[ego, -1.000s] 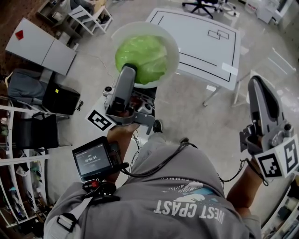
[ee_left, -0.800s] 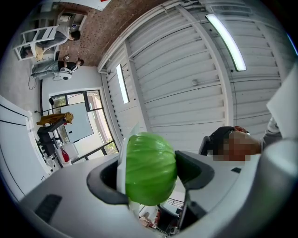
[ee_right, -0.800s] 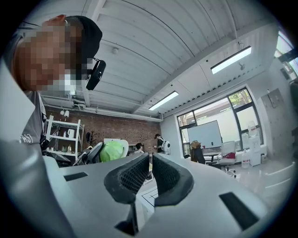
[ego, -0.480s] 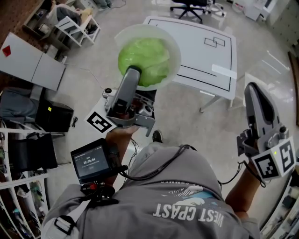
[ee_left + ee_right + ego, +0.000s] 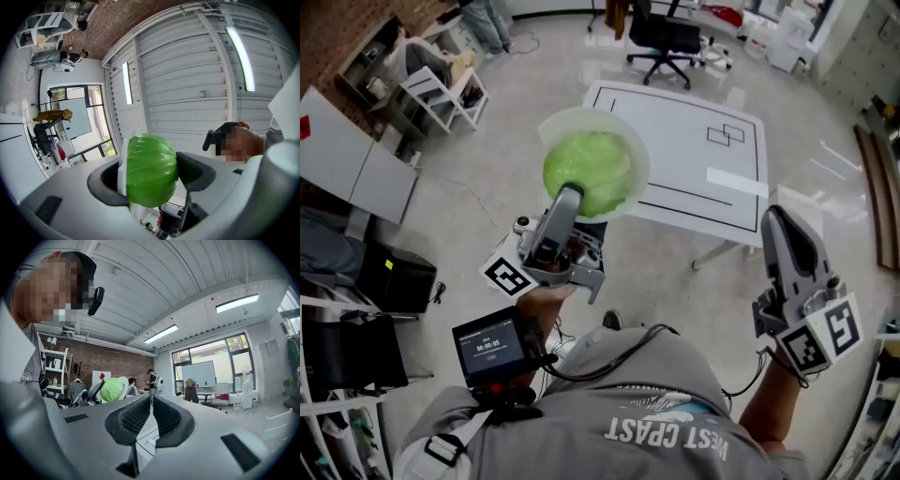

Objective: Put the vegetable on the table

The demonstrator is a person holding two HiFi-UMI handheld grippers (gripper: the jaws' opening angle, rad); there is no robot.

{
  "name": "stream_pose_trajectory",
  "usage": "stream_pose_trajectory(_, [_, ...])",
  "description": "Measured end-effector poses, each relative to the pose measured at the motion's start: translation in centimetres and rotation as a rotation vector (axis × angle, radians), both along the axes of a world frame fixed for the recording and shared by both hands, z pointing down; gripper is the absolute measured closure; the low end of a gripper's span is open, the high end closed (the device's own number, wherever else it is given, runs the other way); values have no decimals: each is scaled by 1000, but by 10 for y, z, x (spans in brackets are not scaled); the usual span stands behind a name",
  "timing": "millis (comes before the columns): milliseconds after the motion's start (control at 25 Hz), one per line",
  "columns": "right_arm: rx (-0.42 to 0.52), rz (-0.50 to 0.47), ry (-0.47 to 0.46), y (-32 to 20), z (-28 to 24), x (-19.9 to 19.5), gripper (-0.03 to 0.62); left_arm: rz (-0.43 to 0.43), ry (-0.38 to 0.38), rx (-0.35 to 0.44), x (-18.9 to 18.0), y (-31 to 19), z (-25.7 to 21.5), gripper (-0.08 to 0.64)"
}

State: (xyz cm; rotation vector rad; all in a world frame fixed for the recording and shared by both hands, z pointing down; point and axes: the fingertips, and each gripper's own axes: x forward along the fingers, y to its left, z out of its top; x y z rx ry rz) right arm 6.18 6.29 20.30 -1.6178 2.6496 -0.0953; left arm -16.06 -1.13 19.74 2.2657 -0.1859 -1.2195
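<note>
A round green cabbage with a pale white outer rim sits between the jaws of my left gripper, which is shut on it and holds it up in the air. In the left gripper view the cabbage fills the gap between both pads. The white table with black outlines stands just beyond the cabbage, to its right. My right gripper is off to the right of the table's near corner, jaws together with nothing in them. From there the cabbage shows at the left.
A black office chair stands behind the table. White chairs and a grey cabinet are at the left, with black cases below them. Another person stands at the far wall. A screen device rides on the left forearm.
Both grippers have moved across the floor toward the white table, which now shows in full. The cabbage stays held in the left gripper; the right jaws stay together.
</note>
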Motion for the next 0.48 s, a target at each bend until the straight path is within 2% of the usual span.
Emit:
stream_pose_trajectory(240, [2,24,28,-21,-15,-14,583,30,-27,43,-6,-26,-19,247])
stream_pose_trajectory(480, [4,41,33,-32,-18,2,583,38,-46,35,4,-36,-20,247])
